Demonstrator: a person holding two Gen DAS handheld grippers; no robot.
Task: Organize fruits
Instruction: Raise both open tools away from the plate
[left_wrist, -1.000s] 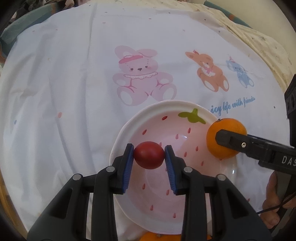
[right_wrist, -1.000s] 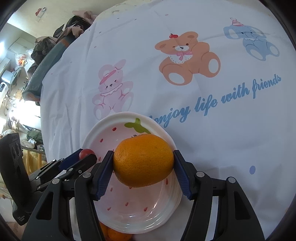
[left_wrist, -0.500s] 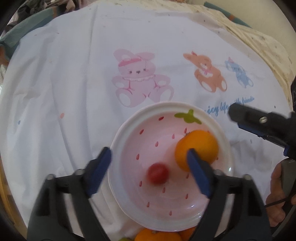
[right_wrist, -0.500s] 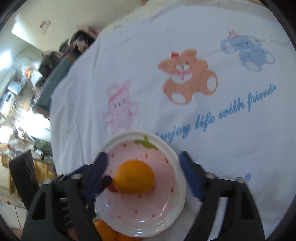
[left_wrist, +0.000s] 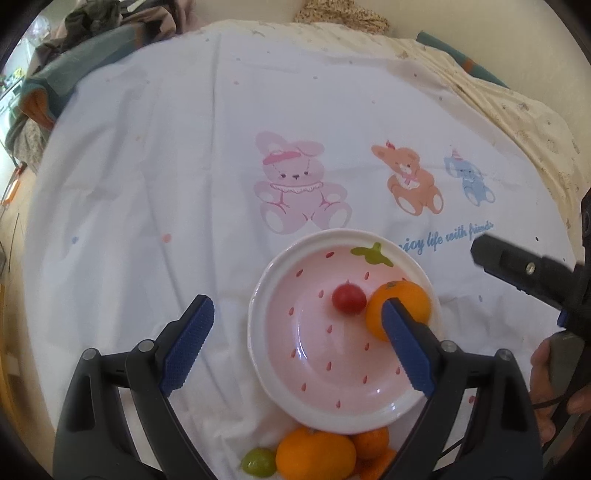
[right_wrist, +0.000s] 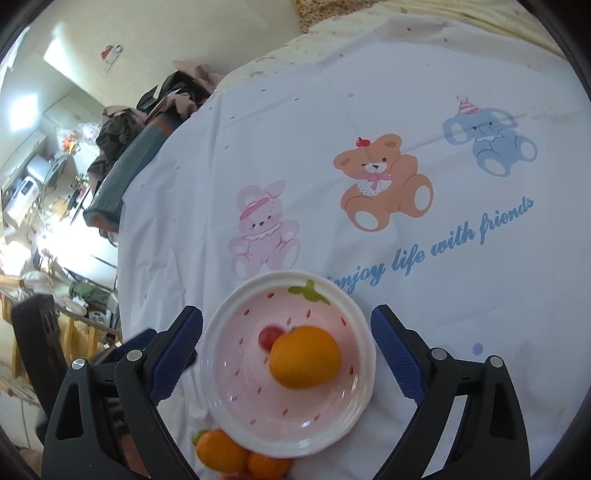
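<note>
A pink strawberry-pattern plate (left_wrist: 317, 391) sits on a white cartoon-print cloth. In it lie a small red fruit (left_wrist: 348, 298) and an orange (left_wrist: 402, 306), touching. My left gripper (left_wrist: 295, 345) is open and empty above the plate's near side. My right gripper (right_wrist: 286, 356) is open and empty above the same plate (right_wrist: 258, 424), with the orange (right_wrist: 304, 356) and red fruit (right_wrist: 267, 335) below it. The right gripper's finger also shows in the left wrist view (left_wrist: 517, 269).
Several oranges (left_wrist: 314, 456) and a green fruit (left_wrist: 258, 461) lie just at the plate's near edge; they also show in the right wrist view (right_wrist: 221, 450). Clothes and furniture stand beyond the cloth's far left edge (right_wrist: 122, 122).
Both grippers opened and let go: the red fruit and the orange dropped into the plate. Both grippers have since pulled back and up from the plate.
</note>
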